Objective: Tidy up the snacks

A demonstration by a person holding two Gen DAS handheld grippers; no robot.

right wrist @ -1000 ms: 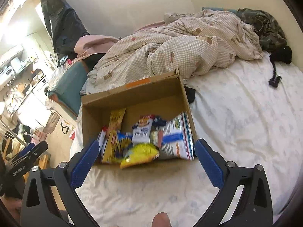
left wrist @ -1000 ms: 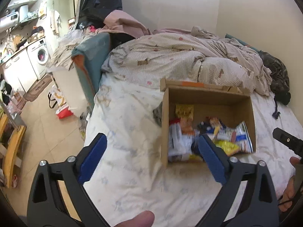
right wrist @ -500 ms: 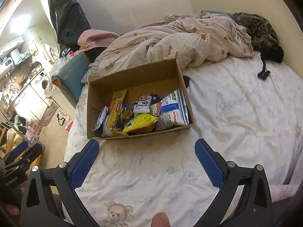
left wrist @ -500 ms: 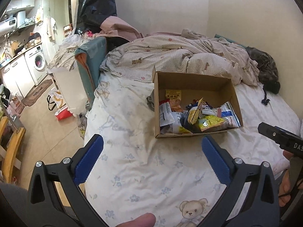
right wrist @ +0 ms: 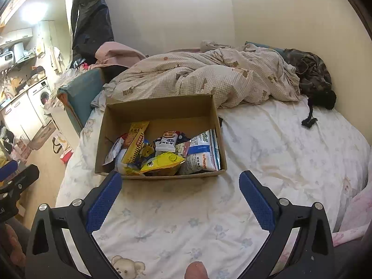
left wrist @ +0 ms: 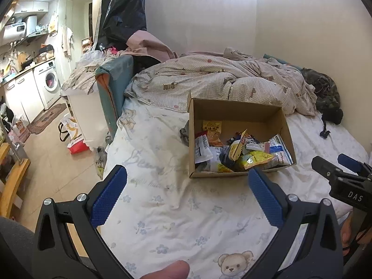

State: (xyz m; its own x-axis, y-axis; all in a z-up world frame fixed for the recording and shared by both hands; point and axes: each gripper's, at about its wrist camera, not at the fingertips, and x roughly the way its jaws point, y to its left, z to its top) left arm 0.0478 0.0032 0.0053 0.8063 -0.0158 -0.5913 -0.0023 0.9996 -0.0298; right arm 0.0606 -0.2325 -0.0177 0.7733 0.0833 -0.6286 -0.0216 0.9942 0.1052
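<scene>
Farther now: cardboard box [right wrist: 160,107] of snacks [right wrist: 162,153], seemingly full.

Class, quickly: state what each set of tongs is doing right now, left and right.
Left tongs: open, holding nothing, short of the brown cardboard snack box.
Right tongs: open, holding nothing.

One box [right wrist: 162,107] at frame centre — roughly eight to ten snack packets [right wrist: 162,160] heaped in it, overlap blurring the count. Two grippers — left [left wrist: 187,181], right [right wrist: 180,183]. One washer [left wrist: 50,81], upper left.
</scene>
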